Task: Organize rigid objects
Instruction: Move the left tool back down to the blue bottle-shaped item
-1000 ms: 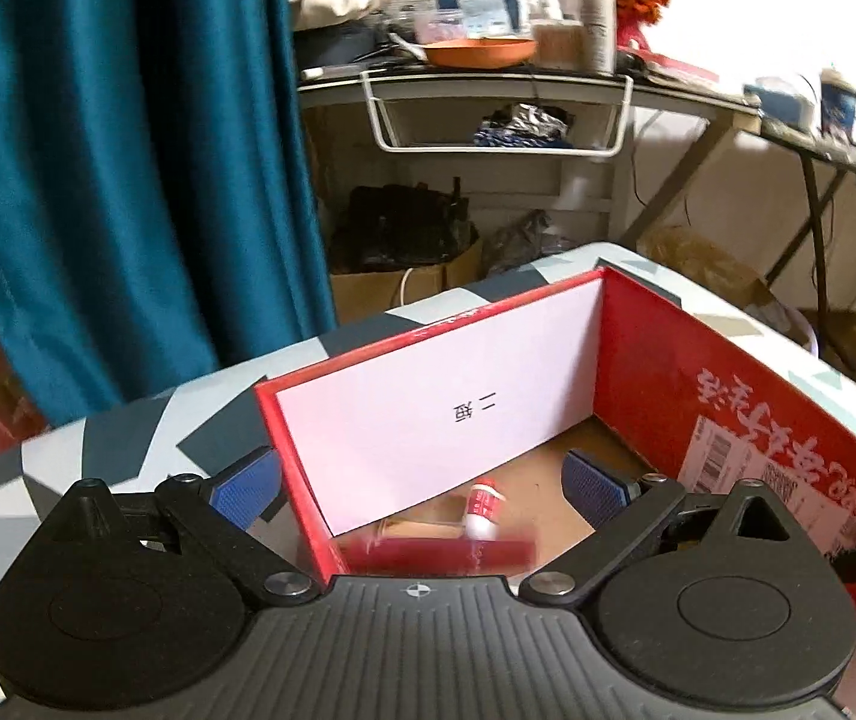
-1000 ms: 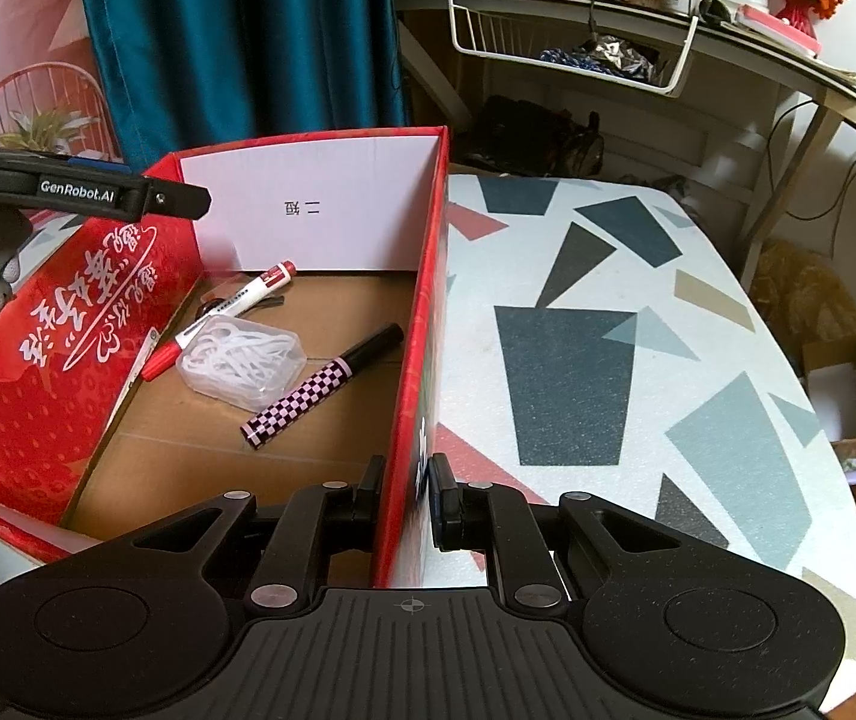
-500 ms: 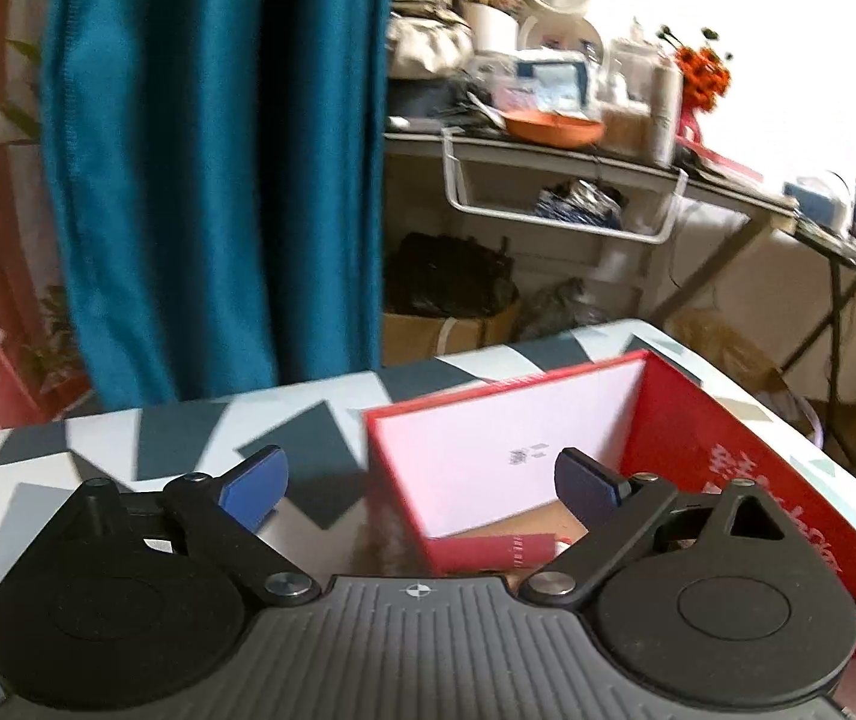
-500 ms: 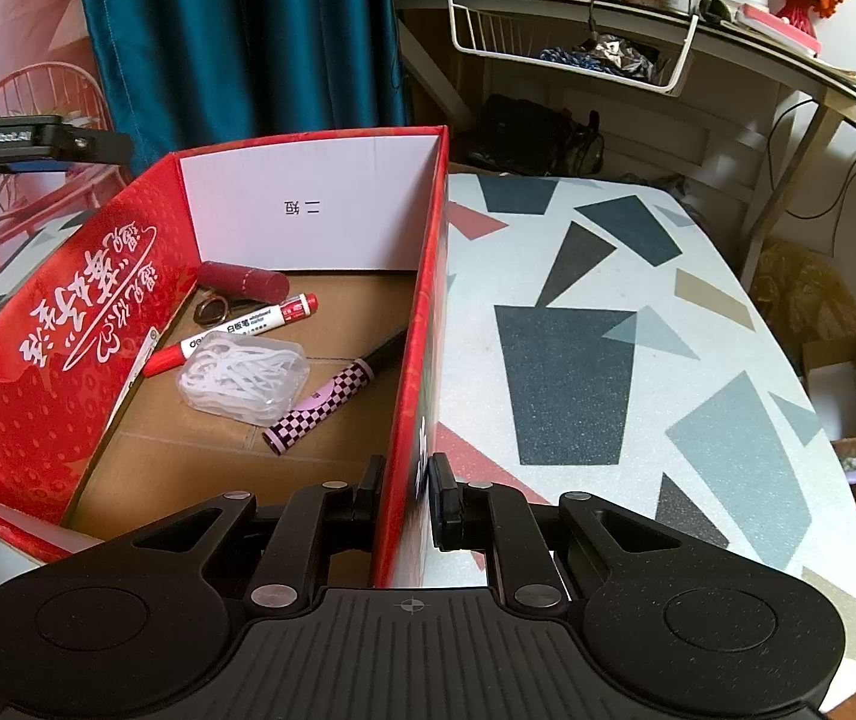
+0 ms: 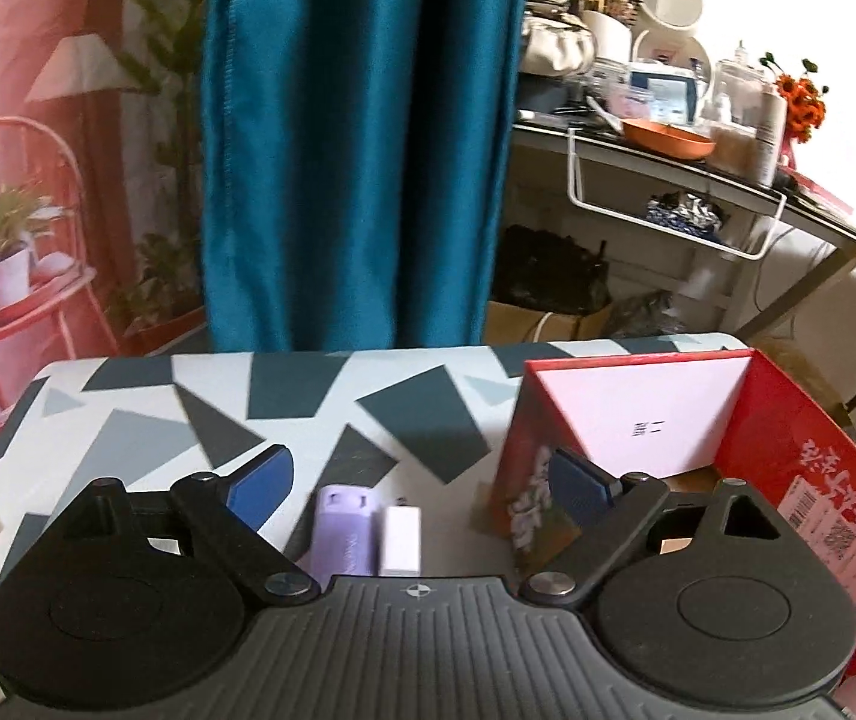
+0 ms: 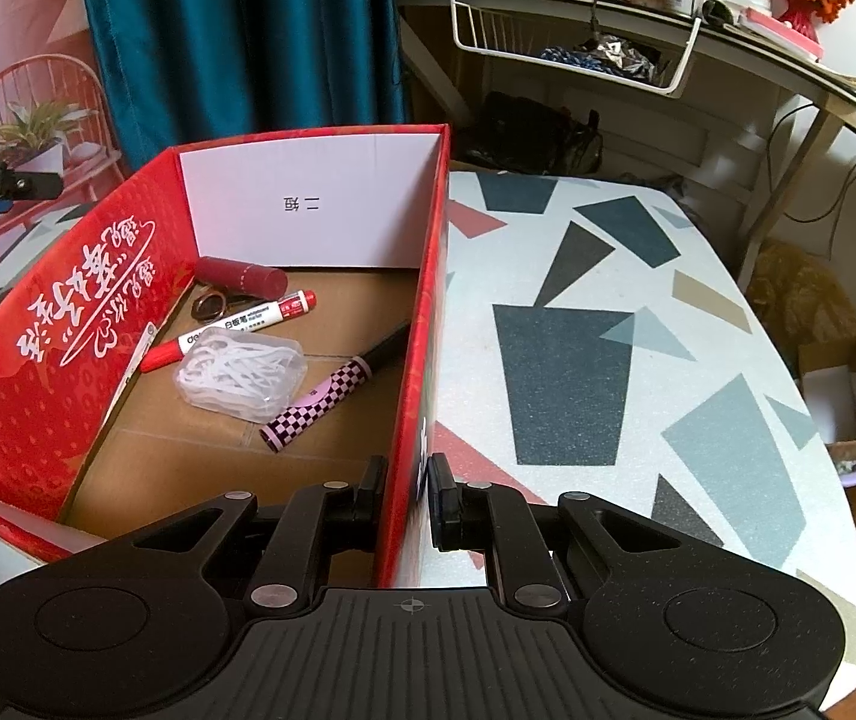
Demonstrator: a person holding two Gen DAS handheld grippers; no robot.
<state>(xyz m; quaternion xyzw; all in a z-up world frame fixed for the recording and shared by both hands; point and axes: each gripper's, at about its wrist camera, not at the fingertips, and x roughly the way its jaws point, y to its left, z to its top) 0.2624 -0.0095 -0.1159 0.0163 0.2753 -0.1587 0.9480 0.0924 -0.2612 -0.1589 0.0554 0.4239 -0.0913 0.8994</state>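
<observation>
The right gripper [image 6: 405, 501] is clenched on the near wall of the red cardboard box [image 6: 38, 408], steadying it. The left gripper [image 5: 422, 480] is released and empty, its jaws closing slightly. A lilac plastic block [image 5: 345, 531] and a small white plastic block [image 5: 401, 540] lie touching on the patterned table [image 5: 146, 420], between and just below its fingertips, beside the box's outer wall. Closing from here could pinch both blocks together, or nudge one away.

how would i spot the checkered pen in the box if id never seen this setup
Look inside the red cardboard box on the patterned table. Near its right wall, beside the clear case of white loops, lies the pen: the only thing with a pink-and-black checkered barrel.
</observation>
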